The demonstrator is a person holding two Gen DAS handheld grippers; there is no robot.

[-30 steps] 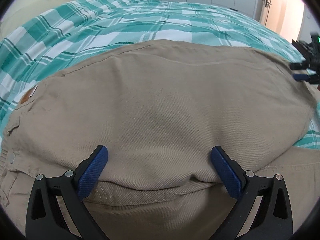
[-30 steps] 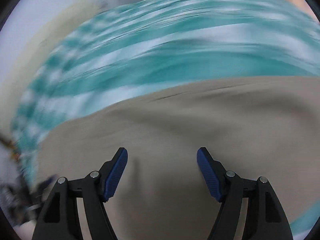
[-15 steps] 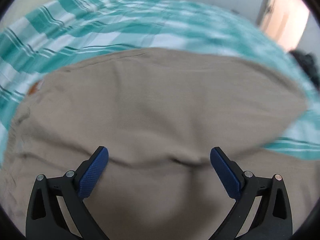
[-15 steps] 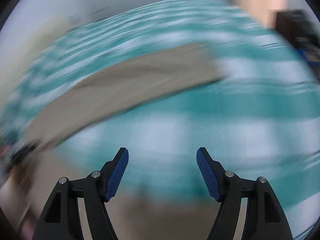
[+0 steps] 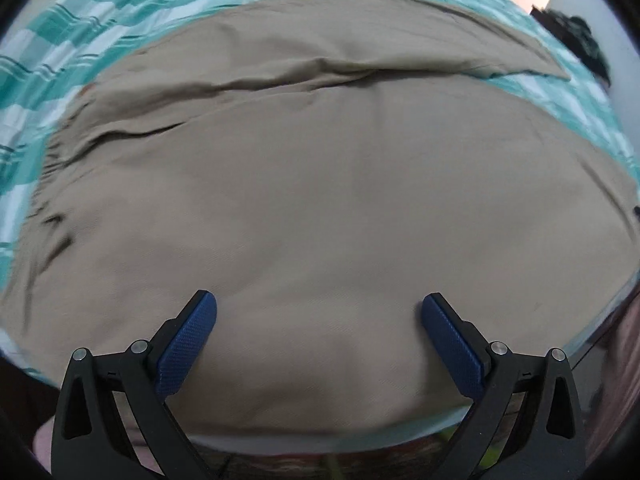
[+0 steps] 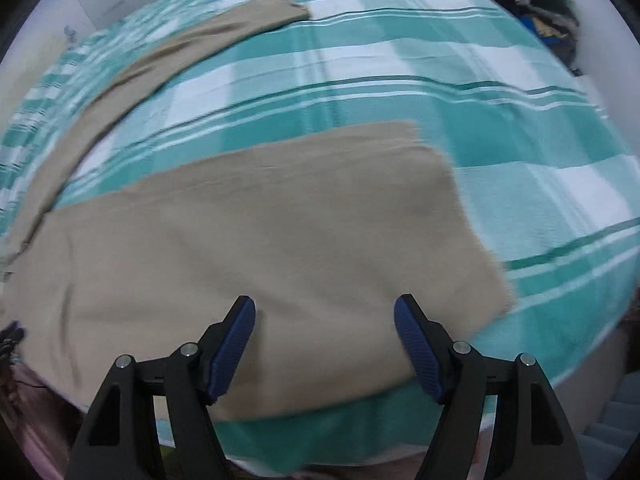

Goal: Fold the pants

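We have both the left gripper [image 5: 318,338] and right gripper [image 6: 324,338] with jaws released, grasping nothing, over the khaki pants [image 6: 256,248] lying on the checked bed [image 6: 460,104], legs splayed toward 11 and 1 o'clock, so folding looks barely begun.

Teal-and-white plaid bedspread [image 6: 440,80]

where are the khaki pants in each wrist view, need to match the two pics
Left wrist view: the khaki pants fill most of the frame, directly ahead of the open left gripper.
Right wrist view: the pants cover the lower left and centre ahead of the open right gripper, with one leg stretching to the upper left.
Shared landmark: the teal checked bedspread under the pants.
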